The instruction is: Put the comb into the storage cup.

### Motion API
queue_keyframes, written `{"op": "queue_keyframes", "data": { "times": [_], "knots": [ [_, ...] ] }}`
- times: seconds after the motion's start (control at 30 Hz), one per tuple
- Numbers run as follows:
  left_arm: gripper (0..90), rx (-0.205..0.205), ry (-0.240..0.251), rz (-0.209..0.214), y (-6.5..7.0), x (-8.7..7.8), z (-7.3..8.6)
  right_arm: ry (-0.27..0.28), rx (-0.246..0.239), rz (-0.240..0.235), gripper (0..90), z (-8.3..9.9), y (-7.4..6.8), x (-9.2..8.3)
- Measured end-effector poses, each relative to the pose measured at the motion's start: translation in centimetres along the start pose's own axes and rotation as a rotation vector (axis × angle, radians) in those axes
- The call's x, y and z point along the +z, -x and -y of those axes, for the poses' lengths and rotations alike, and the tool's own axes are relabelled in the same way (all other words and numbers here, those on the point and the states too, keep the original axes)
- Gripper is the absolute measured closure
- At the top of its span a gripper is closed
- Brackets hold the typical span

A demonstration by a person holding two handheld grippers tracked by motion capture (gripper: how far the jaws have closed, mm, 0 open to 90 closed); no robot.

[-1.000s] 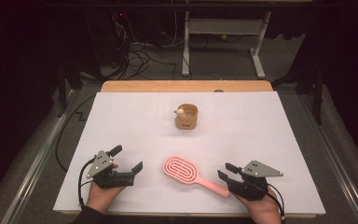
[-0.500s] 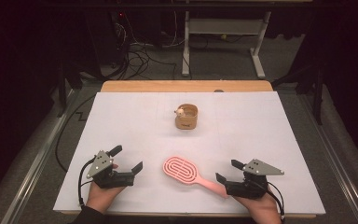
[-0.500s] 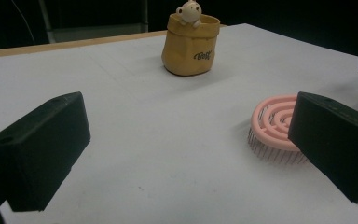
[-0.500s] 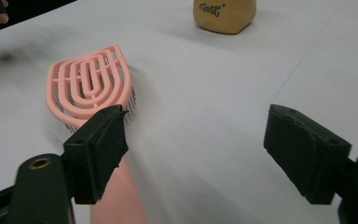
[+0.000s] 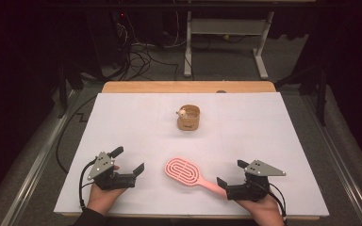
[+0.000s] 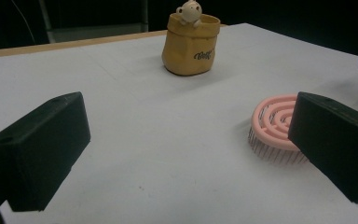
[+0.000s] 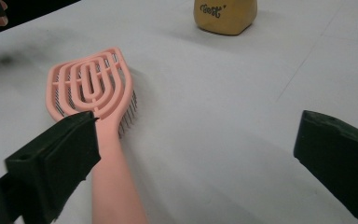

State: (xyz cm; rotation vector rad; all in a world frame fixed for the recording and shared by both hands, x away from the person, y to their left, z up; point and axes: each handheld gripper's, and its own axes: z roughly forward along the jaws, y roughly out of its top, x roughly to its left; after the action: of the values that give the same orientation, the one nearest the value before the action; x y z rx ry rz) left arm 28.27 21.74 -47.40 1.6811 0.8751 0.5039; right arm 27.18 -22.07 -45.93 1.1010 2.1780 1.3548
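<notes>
Right gripper [image 5: 228,175] has just been opening: fingers [image 7: 56,154] now spread wide, pink hairbrush [image 5: 184,171] handle lying on the desk between them, beside one finger, not pinched. Reads as a release, brush set down near the front edge. Left gripper [image 5: 129,161] fingers spread, nothing between. Desk [image 5: 136,117] covered in white sheet, yellow pot [image 5: 188,117] with a small bear figure mid-desk, well apart. Dark room, cables on floor behind.

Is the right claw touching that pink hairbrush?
Cannot tell. In the right gripper view the right claw stands wide open after just opening, one jaw overlapping the hairbrush handle, but no clear contact or gap shows.
</notes>
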Motion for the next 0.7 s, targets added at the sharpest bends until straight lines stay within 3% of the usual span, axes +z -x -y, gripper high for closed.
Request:
{"op": "queue_keyframes", "data": {
  "times": [0.5,0.7],
  "knots": [
    [0.0,-0.011,-0.002,0.008,0.0,0.1,0.0,0.0,-0.031,-0.003,0.0,-0.8,-0.8,0.0],
    [0.0,-0.001,0.002,0.013,0.1,0.2,0.0,-0.055,-0.087,-0.01,0.0,-1.8,-1.8,0.5]
  ]
}}
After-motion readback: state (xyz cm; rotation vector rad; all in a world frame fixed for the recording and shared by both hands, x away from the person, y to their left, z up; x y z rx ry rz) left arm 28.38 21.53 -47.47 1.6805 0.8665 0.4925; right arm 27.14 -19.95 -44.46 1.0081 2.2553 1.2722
